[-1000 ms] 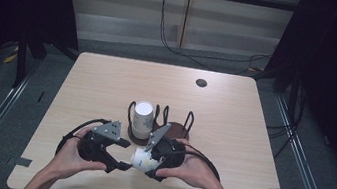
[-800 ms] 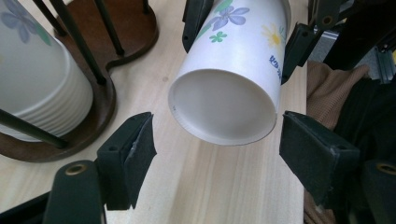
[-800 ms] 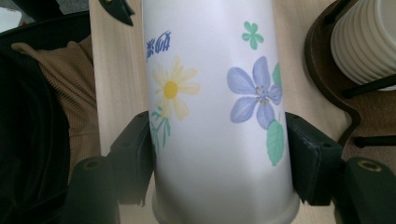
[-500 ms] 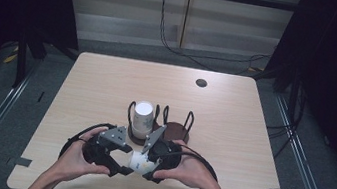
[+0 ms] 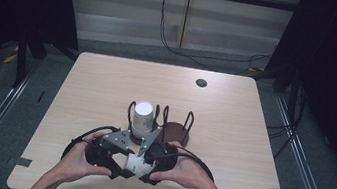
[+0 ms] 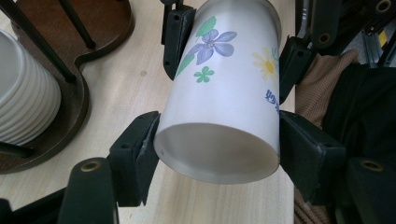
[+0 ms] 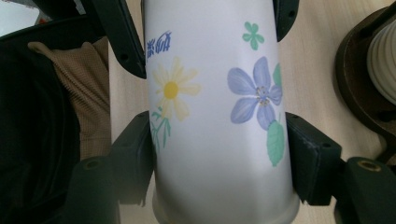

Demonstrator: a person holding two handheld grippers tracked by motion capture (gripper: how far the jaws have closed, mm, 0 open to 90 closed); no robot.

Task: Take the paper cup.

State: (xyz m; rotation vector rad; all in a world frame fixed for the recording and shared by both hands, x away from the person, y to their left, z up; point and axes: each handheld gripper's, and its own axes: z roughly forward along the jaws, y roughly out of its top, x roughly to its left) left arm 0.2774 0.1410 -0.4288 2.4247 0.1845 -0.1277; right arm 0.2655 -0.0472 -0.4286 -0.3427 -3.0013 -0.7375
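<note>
Paper cup [image 6: 224, 93]: light, thin-walled, crushable; held above the counter [image 5: 234, 114], just in front of the cup rack [image 5: 173, 133].
Left gripper [image 6: 217, 154]: fingers clamped at its rim.
Right gripper [image 7: 219, 154]: fingers clamped on the wall; grip gently.

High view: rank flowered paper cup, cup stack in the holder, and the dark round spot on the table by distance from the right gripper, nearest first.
1. flowered paper cup: held at the right gripper, between the two hands near the table's front edge.
2. cup stack: just beyond, in the left bay of the wooden holder.
3. dark round spot: farthest, toward the far right of the table.
</note>
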